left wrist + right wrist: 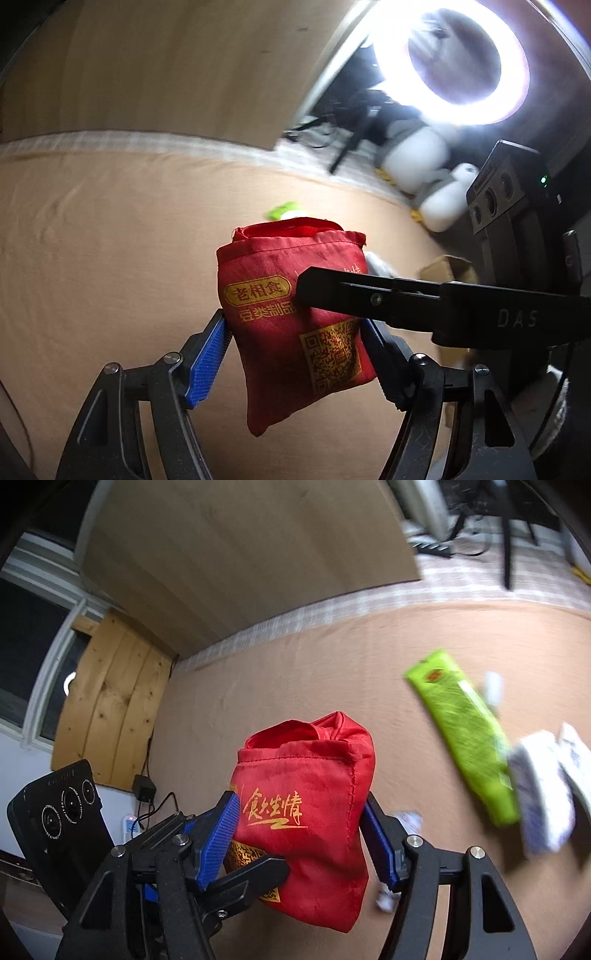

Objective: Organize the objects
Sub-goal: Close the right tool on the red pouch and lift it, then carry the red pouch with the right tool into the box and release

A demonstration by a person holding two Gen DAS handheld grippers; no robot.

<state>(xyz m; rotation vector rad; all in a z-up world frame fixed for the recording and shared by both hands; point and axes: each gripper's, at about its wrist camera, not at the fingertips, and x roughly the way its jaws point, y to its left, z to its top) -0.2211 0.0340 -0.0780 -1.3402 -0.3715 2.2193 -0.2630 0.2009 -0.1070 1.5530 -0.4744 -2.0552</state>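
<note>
Surface: tan cloth-covered tabletop (288, 672) under you, a brown board (177, 74) standing behind it, a ring light (454, 62) glaring off to one side.
Task's thing: your red bag (295, 317) hangs in the air above the cloth, not resting on it, its gathered mouth up and away from both cameras, its long axis running roughly upright.
Left claw: your left gripper (297, 350) clamps the bag across its lower half, one blue pad (207, 362) against each side edge; its jaws stand fairly wide because the bag fills them.
Right claw: your right gripper (299, 834) grips the same bag (306, 812) at about mid-height, pads pressed into both sides, jaws at a middling width. In the left view one of its black fingers (369, 291) crosses the bag's printed face.
Key relation: the bag sits straight ahead between both pairs of fingers, so neither hand is nearer; you hold it from two neighbouring sides, with the mouth above both grips.
Other items: a green packet (465, 738) lies on the cloth to the right of the bag, with white wrapped pieces (543, 790) touching its near end.
Judgement: the mouth looks loosely gathered, so you probably need it opened before the packet goes in.
Risk: soft cloth may slip if one grip loosens.
</note>
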